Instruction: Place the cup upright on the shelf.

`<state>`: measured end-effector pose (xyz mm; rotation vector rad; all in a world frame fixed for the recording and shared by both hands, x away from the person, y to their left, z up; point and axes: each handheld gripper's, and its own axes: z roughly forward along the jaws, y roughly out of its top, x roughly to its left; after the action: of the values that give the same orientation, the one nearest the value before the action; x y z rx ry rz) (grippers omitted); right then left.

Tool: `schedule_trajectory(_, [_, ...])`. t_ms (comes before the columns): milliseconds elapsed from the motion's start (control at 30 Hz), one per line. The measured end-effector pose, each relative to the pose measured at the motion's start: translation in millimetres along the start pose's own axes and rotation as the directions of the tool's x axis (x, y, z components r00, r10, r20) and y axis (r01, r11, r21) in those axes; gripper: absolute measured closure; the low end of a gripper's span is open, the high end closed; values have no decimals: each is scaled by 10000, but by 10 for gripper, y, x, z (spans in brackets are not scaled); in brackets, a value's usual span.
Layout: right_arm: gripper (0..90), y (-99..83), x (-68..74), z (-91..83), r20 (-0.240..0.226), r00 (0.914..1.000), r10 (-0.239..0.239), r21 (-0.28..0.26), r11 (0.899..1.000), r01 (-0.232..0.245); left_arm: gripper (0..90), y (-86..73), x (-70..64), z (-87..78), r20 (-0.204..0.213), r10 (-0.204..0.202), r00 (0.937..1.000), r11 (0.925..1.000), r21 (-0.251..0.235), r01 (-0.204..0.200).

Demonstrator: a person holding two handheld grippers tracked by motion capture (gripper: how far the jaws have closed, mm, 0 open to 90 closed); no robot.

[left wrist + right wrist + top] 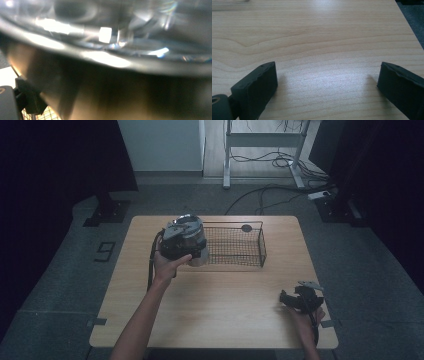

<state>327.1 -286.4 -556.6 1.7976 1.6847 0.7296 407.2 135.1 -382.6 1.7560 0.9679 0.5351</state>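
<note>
your left gripper [192, 251] is clamped on the clear glass jar [190, 239] at the near-left end of the wire basket [235, 245], so it seems mid-transfer with the set-down still left, while your right gripper [325, 85] rests wide and empty on the table [220, 295].

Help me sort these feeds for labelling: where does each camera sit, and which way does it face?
High view: above the person's side, looking forward and down on the table; both forearms, left tool at the basket, right tool.
Left gripper view: rides the left tool, pressed against a glass jar; a black jaw at bottom left.
Right gripper view: rides the right tool, facing bare table; jaws apart.
Shared: basket mesh, high and left views.
</note>
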Motion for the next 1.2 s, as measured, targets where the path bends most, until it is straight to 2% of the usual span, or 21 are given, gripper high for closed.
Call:
schedule_trajectory(200, [24,0,0,0,1,10000,3,2,10000,-3,41,38,47,42,31,-80,10000,10000,3,80])
schedule_trajectory(433, [24,0,-1,0,-2,10000,-9,1,10000,9,41,115,126,115,-283,-43,9996,10000,57,44])
schedule_trajectory(533, [24,0,-1,0,-1,10000,-8,0,10000,8,42,127,187,151,-376,-280,9989,9996,-27,279])
schedule_trajectory(700, [24,0,0,-1,1,10000,6,7,10000,-6,41,135,246,209,-548,-360,9978,9993,37,362])
schedule_trajectory(867, [24,0,0,-2,-5,10000,3,14,10000,-3,41,134,270,283,-671,-343,9972,9994,83,349])
schedule_trajectory(1100, [24,0,0,-2,-6,10000,-2,14,10000,2,41,146,281,401,-924,-5,9957,9999,154,20])
schedule_trajectory(1200, [24,0,0,-2,-6,10000,-3,15,10000,3,42,134,307,444,-915,-124,9957,9998,124,136])
